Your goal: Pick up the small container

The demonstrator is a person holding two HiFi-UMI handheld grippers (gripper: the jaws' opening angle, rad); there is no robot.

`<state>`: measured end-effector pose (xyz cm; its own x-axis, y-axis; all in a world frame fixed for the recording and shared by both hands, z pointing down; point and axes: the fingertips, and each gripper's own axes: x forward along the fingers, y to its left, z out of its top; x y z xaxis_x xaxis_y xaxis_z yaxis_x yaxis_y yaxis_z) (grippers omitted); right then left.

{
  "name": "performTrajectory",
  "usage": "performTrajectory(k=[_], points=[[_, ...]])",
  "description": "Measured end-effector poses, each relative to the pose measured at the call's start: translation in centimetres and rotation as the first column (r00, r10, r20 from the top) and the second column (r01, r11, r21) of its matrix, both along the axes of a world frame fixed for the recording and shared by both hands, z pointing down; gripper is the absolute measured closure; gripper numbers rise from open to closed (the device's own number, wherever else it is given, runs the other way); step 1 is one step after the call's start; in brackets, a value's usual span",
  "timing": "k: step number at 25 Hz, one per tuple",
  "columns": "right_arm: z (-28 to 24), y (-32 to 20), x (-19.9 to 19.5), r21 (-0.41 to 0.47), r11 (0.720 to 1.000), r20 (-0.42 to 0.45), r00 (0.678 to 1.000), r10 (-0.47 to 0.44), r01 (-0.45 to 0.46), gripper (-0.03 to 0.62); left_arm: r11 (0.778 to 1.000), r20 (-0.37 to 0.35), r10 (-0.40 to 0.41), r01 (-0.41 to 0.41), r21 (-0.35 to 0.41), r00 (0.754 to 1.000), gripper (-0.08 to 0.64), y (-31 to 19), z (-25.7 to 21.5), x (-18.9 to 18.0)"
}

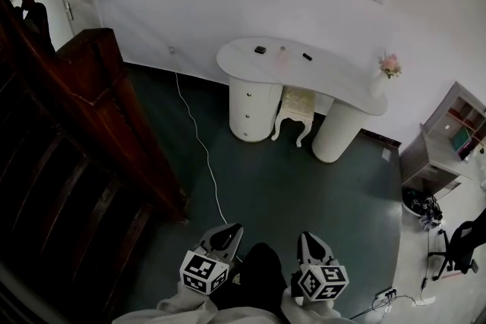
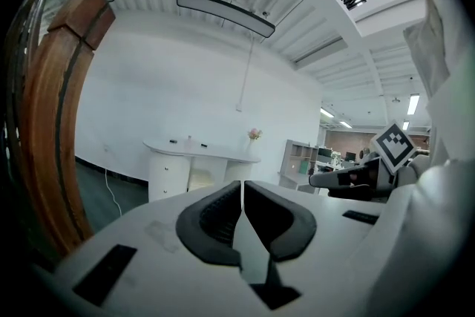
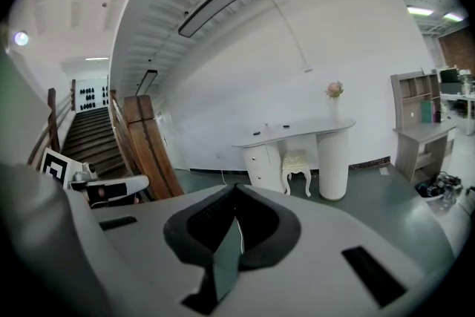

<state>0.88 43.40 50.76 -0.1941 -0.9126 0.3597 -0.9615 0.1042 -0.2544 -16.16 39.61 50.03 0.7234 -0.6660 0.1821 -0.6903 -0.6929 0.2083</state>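
The small container [image 1: 282,53] is a tiny pale bottle far off on the white curved dressing table [image 1: 334,76], between two small dark items. It shows only faintly on that table in the left gripper view [image 2: 188,139] and the right gripper view [image 3: 267,128]. Both grippers are held low and close to the person's body, several steps short of the table. My left gripper [image 1: 230,230] [image 2: 243,183] is shut with nothing between its pads. My right gripper [image 1: 307,237] [image 3: 235,188] also has its jaws together and empty.
A dark wooden stair banister [image 1: 99,102] fills the left side. A white cable [image 1: 201,155] runs across the grey-green floor. A white stool [image 1: 295,111] stands under the table, and a vase of flowers [image 1: 389,68] stands on its right end. A shelf unit [image 1: 448,133] and an office chair [image 1: 459,246] are at the right.
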Motion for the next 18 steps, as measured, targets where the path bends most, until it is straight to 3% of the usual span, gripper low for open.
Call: performTrajectory(k=[7,18], points=[[1.1,-3.1,0.4,-0.012,1.000,0.016,1.000,-0.025,0.026,0.543,0.999,0.012,-0.050,0.050,-0.007,0.999,0.537,-2.9,0.7,-0.7],[0.6,-15.4,5.3,-0.005,0.998,0.032,0.997,-0.066,0.066,0.543,0.996,0.013,-0.089,0.089,0.022,0.996,0.537,-14.7,-0.3,4.1]])
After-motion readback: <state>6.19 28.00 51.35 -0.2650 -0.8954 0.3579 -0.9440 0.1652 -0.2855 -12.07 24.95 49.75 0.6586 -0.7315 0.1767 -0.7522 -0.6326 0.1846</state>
